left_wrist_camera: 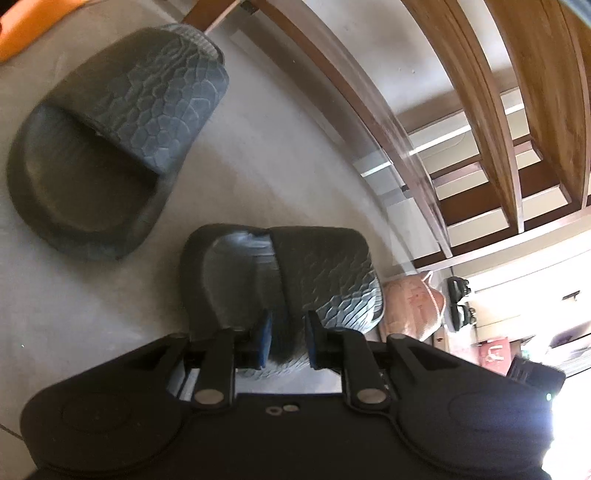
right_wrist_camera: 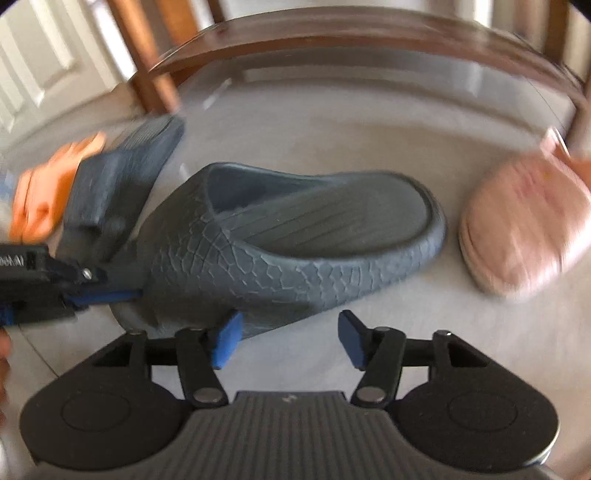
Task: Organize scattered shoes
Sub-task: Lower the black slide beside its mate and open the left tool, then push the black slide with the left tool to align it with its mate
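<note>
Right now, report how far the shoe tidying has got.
Done: nothing visibly lined up. In hand: the left gripper pinches one grey slide's strap; the right gripper is open beside it. Left: the other grey slide, a pink slipper, orange footwear.

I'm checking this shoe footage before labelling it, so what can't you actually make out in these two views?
- Pink shoe: motion-blurred in the right wrist view; half hidden behind the held slide in the left wrist view.
- Orange object: cut off by the frame corner.
- Second slide: blurred, partly behind the left gripper.
</note>
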`<state>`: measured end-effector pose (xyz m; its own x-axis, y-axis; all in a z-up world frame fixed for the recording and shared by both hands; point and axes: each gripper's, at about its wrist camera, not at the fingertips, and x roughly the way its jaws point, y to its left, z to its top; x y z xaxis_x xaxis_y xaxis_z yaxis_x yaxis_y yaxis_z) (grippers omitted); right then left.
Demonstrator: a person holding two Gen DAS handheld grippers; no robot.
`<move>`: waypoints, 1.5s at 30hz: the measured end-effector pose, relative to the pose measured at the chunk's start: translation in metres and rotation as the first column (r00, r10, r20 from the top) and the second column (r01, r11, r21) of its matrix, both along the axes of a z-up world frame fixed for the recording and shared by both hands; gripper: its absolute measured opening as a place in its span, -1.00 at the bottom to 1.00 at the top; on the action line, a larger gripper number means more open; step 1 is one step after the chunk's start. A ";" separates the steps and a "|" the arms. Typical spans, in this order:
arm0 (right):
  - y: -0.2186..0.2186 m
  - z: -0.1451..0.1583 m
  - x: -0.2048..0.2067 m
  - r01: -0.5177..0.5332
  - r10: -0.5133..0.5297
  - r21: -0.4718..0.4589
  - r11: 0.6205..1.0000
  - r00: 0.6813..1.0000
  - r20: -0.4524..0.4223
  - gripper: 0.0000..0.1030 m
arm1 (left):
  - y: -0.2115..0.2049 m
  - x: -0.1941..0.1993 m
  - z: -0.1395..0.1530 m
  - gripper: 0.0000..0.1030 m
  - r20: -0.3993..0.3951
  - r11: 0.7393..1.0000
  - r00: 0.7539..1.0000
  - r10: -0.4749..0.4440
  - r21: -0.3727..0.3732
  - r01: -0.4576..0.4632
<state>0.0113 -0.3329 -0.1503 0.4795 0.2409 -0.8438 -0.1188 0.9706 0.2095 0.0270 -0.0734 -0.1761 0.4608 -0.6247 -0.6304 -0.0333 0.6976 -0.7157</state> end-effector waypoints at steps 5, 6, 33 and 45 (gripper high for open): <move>-0.004 -0.005 0.031 -0.234 0.236 -0.038 0.971 0.971 0.036 0.36 | 0.013 -0.004 0.007 -0.59 0.032 0.999 0.999 0.027 0.034 -0.028; -0.002 -0.005 0.035 -0.271 0.274 -0.052 0.961 0.961 0.047 0.36 | 0.016 -0.005 0.010 -0.59 0.047 0.998 0.998 0.033 0.048 -0.036; 0.038 -0.011 0.088 -0.181 0.179 0.034 0.983 0.982 0.055 0.36 | 0.012 0.089 0.050 -0.26 0.254 0.956 0.963 0.090 0.248 -0.155; 0.041 -0.011 0.103 -0.147 0.149 -0.026 0.989 0.985 0.087 0.43 | -0.001 0.039 0.035 -0.25 0.222 0.953 0.975 -0.013 0.297 -0.055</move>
